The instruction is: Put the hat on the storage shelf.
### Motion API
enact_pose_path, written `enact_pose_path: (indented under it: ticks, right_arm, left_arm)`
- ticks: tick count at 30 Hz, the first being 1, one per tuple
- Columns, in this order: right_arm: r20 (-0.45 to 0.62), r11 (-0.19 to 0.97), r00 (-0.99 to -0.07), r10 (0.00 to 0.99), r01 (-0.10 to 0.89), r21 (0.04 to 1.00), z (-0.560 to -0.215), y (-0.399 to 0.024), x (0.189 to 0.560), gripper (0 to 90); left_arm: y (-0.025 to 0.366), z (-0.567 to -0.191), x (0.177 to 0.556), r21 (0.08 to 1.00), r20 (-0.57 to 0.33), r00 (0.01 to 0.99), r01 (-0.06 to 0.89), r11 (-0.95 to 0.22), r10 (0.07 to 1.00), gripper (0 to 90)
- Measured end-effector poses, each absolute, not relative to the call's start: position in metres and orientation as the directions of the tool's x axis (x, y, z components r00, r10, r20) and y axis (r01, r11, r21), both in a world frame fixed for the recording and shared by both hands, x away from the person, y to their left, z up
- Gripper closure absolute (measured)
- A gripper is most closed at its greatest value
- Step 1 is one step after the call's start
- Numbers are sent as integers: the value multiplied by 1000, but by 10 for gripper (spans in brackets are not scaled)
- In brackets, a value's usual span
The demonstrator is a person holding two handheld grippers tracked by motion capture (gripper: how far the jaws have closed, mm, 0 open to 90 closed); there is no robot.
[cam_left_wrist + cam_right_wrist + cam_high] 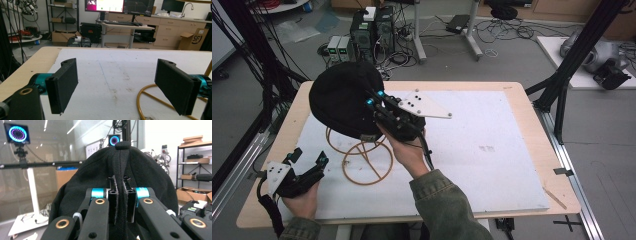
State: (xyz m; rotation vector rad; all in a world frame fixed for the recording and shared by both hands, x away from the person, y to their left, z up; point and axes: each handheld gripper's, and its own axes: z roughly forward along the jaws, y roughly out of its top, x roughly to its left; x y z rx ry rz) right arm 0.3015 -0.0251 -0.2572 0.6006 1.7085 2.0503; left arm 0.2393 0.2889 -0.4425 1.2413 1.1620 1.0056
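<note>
A black cap [343, 99] is held up over the table's left part, above a golden wire stand [362, 159]. My right gripper [373, 102] is shut on a fold of the black cap [120, 175], whose seam runs between the two jaws. My left gripper [308, 157] rests low at the table's front left, jaws wide apart and nothing between them. Along my left gripper [117, 87], the curved base ring of the wire stand [147, 95] lies on the white mat just to the right.
A white mat [482, 145] covers most of the wooden table [522, 95]. Black frame posts [569, 65] stand at the right side and computer towers [372, 30] sit on the floor behind the table.
</note>
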Motion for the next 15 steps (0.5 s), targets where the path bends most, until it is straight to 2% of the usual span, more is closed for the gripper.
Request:
enact_pose_path:
  ticks: [15]
  right_arm:
    - [4, -22, -826, 563, -10, 1000, -265, -6, 305, 835]
  left_arm:
    - [295, -443, 239, 993, -113, 145, 55, 107, 983, 191]
